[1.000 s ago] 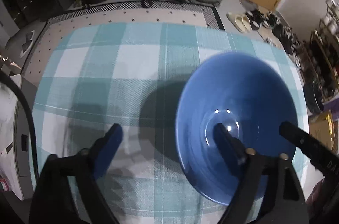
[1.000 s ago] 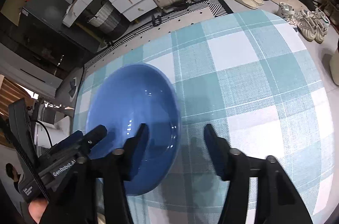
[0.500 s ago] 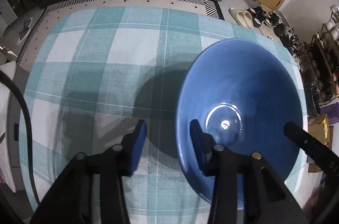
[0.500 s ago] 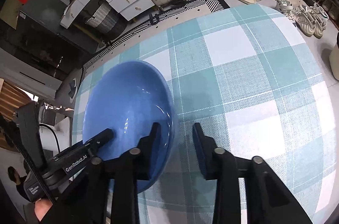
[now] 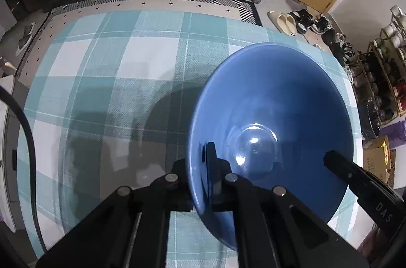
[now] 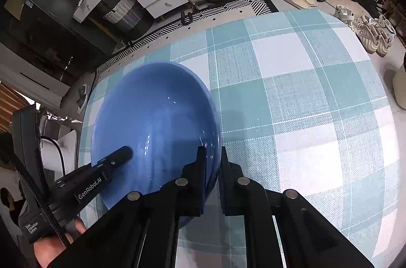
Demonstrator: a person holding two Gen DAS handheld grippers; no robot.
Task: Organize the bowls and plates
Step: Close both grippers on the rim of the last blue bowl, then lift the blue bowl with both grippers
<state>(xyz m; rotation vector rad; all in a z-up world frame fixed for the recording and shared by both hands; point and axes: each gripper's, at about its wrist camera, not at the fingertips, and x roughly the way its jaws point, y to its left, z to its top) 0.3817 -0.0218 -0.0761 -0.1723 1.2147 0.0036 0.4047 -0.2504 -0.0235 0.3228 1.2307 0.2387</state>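
Left wrist view: my left claw [image 5: 196,166] is clamped on the near left rim of the blue bowl [image 5: 274,100], one finger inside the wall, the other outside; its jaws have just been closing onto that rim. The bowl fills the right half of the frame, over the checked tablecloth [image 5: 142,65].

Right wrist view: my right claw [image 6: 212,166] pinches the bowl's opposite rim, at lower centre of the frame, jaws likewise just closed on it. The bowl lies to the left of this claw, and the left claw's finger reaches in from the lower left.

The bowl thus sits between the two claws, held on two facing sides and equally near to each. I judge that any lift must raise both sides evenly, or the bowl tips. No plates or other bowls show in either view.
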